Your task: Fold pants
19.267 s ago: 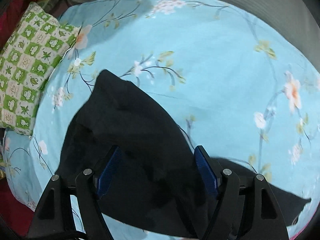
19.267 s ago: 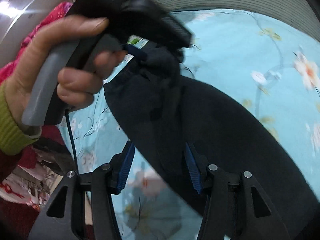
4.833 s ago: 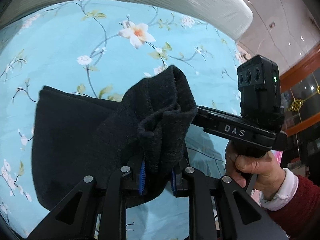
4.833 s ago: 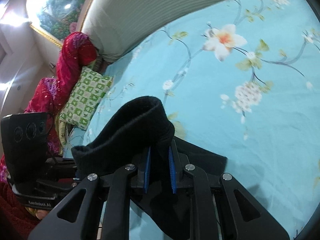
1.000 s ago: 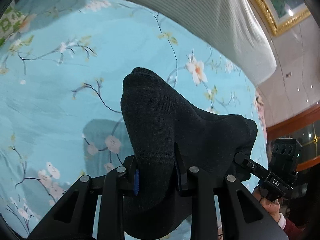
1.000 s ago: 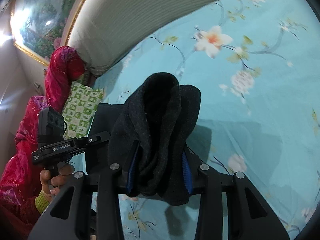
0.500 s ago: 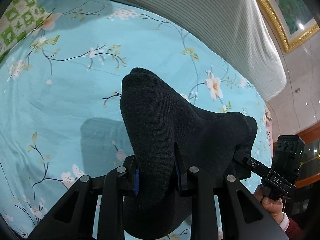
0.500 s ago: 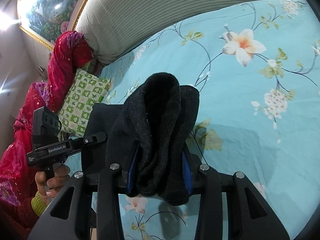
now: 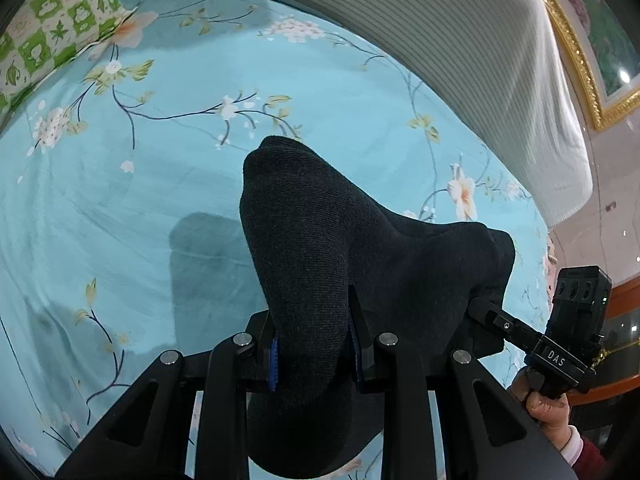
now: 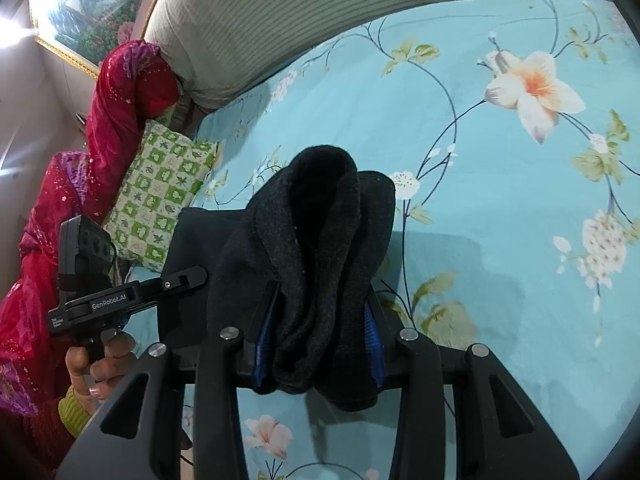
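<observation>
We hold the pants (image 9: 320, 264) aloft, left gripper (image 9: 314, 354) and right gripper (image 10: 318, 344) fingers clamped on thick bunched folds, the soft, floppy knit hanging above the middle of the bed (image 9: 120, 208), the pillow (image 10: 160, 200) at its far edge.

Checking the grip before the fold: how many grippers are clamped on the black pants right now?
2. The left gripper pinches one bunched end of the black pants; the right gripper pinches the other. Nothing else visibly holds them.

Lying under both tongs: floral sheet (image 9: 120, 200). Sitting far left: checked pillow (image 10: 160, 196), red cloth (image 10: 120, 104). Running ahead: striped headboard (image 9: 460, 40).
</observation>
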Demonstrator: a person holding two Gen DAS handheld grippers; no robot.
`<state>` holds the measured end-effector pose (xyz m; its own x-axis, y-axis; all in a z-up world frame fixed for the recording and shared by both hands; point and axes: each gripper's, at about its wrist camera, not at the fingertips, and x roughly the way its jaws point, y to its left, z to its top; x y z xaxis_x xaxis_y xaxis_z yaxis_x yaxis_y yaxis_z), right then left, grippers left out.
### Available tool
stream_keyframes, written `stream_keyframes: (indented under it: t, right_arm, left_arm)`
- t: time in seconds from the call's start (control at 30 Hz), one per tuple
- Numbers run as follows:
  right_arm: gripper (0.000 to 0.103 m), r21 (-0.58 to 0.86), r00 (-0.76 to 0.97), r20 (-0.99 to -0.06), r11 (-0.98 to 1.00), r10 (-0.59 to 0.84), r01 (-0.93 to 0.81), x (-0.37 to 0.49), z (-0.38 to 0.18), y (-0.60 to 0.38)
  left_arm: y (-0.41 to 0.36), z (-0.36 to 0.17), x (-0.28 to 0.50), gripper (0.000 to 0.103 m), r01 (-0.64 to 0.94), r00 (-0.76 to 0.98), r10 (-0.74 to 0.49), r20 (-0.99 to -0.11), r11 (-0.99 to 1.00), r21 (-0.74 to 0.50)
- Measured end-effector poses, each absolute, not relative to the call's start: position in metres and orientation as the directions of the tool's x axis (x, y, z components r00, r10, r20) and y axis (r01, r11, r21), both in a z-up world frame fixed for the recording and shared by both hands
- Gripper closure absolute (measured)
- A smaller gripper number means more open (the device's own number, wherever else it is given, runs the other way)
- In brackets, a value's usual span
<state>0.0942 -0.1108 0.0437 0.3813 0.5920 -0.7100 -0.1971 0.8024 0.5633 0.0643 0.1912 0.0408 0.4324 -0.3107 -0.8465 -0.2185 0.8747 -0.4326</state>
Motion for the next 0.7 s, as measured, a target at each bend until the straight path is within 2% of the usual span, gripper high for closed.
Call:
stream_keyframes:
  t: [0.23, 0.37, 0.53, 0.7]
  right_arm:
    - [0.062, 0.544, 0.356, -0.734, 0.814, 0.579, -0.201, 0.106, 0.031, -0.103]
    - [0.052, 0.521, 0.351, -0.758, 0.834, 0.550, -0.181, 0.110, 0.024, -0.106]
    - [0.049, 0.478, 0.361, -0.778, 0.857, 0.514, -0.191, 0.109, 0.017, -0.112]
    - [0.039, 0.463, 0.369, -0.783, 0.866, 0.500, -0.189, 0.110, 0.009, -0.117]
  left_arm:
    - [0.201, 0.023, 0.065, 0.076, -0.244, 0.421, -0.310, -0.853, 0.867, -0.435]
    - [0.205, 0.015, 0.065, 0.069, -0.263, 0.410, -0.292, -0.864, 0.869, -0.419]
    - [0.205, 0.011, 0.067, 0.061, -0.262, 0.406, -0.271, -0.873, 0.880, -0.395]
    - [0.202, 0.005, 0.069, 0.057, -0.250, 0.398, -0.245, -0.884, 0.898, -0.362]
